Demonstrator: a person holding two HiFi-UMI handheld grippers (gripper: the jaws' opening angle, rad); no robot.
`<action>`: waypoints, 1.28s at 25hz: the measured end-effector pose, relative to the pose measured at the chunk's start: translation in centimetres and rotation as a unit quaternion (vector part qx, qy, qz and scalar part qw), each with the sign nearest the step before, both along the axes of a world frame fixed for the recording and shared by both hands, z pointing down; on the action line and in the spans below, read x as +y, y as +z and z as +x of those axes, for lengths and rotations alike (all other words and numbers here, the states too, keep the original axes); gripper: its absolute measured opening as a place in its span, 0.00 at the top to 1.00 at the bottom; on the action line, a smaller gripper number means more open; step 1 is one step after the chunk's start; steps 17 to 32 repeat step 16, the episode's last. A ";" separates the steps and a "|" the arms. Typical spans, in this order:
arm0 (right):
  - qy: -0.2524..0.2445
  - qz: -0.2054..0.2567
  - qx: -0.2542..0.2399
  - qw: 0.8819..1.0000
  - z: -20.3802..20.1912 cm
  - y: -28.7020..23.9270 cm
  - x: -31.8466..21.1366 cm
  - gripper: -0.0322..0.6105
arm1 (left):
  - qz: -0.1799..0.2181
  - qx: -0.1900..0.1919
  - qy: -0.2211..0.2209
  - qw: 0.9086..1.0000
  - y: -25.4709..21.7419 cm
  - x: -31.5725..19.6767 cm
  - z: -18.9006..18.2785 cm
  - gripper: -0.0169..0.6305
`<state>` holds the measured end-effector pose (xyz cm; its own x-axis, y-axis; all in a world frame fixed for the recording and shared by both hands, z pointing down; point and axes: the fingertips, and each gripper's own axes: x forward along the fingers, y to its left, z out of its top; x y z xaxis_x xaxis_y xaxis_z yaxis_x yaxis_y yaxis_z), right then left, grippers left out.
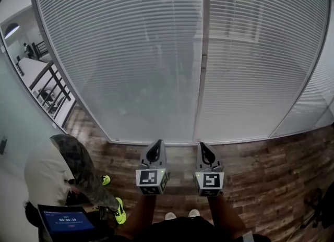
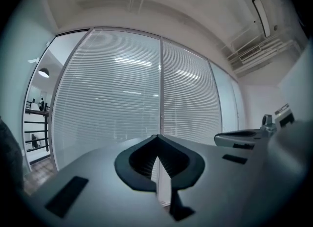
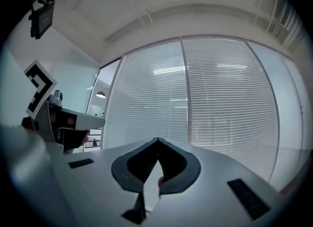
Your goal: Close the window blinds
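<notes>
Person (image 1: pixel 52 173) with tablet (image 1: pixel 67 220) sits at left, near the lowered blinds (image 1: pixel 130 53).

Probably an office: full-height white blinds (image 1: pixel 130 53) across framed glass walls, a wood-plank floor (image 1: pixel 271 168), a strip light (image 2: pixel 261 13) on a bare ceiling (image 2: pixel 146 1), a railing (image 1: pixel 49 82) outside, and a laptop (image 1: pixel 67 220).

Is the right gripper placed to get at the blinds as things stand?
Probably yes: the right gripper points at the blinds with nothing in between, though bare floor separates them and its jaws are shut.
</notes>
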<state>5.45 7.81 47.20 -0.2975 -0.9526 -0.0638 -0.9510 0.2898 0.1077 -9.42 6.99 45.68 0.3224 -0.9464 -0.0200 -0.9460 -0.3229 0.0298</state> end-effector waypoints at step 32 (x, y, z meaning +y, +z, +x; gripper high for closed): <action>-0.003 -0.003 -0.009 1.000 -0.2 0.0 -0.5 0.95 | -0.003 -0.016 -0.007 1.000 0.0 0.0 0.3 0.98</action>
